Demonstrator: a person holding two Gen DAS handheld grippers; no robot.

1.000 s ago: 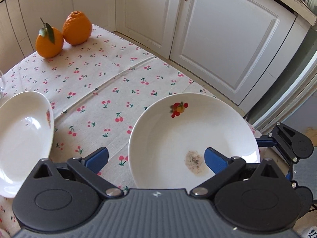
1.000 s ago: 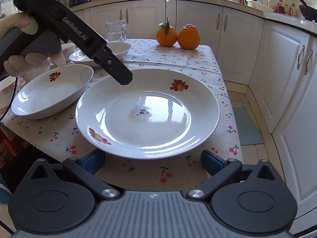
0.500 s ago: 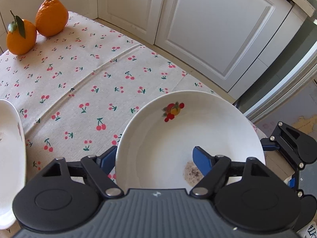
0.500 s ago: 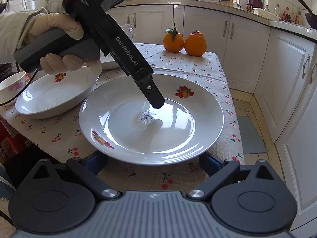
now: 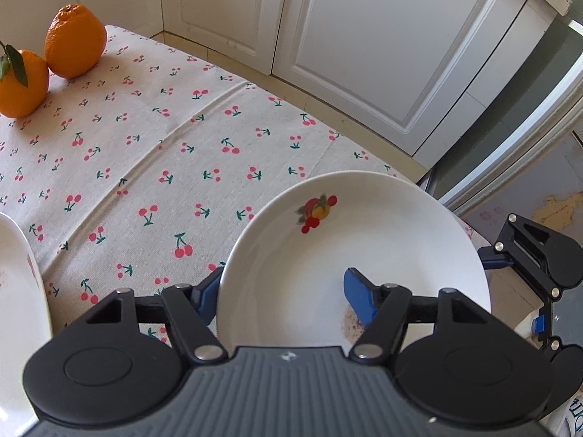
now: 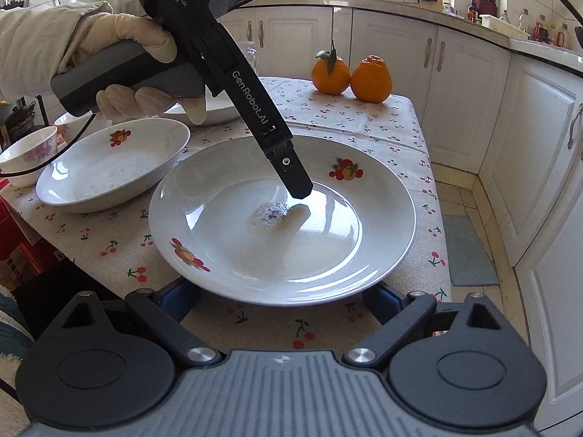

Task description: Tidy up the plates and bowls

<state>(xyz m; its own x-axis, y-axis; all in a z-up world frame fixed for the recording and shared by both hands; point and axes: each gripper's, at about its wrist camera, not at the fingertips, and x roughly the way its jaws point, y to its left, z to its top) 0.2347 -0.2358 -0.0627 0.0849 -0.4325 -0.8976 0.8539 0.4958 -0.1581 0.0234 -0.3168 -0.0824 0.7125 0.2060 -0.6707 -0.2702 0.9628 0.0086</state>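
Note:
A white plate (image 5: 364,240) (image 6: 328,247) with fruit prints and a dark crumb patch lies on the cherry tablecloth near the table's corner. My left gripper (image 5: 282,284) points steeply down over the plate's left rim. Its jaws are closing: one blue finger (image 5: 359,298) is inside the plate by the crumbs, the other is outside the rim, and the pads do not press on it. In the right wrist view a gloved hand holds that gripper, one finger (image 6: 295,178) just above the plate's middle. My right gripper (image 6: 280,293) stands open at the plate's near rim, its fingers partly under it.
A deep white dish (image 6: 109,171) (image 5: 18,291) sits left of the plate, with a small flowered bowl (image 6: 29,149) further left and another dish (image 6: 218,111) behind the hand. Two oranges (image 6: 349,74) (image 5: 73,40) rest at the far end. The table edge and white cabinets (image 6: 528,145) are on the right.
The left gripper has come down and over the plate, and its jaws have narrowed from wide to straddling the rim. The right gripper has kept its place.

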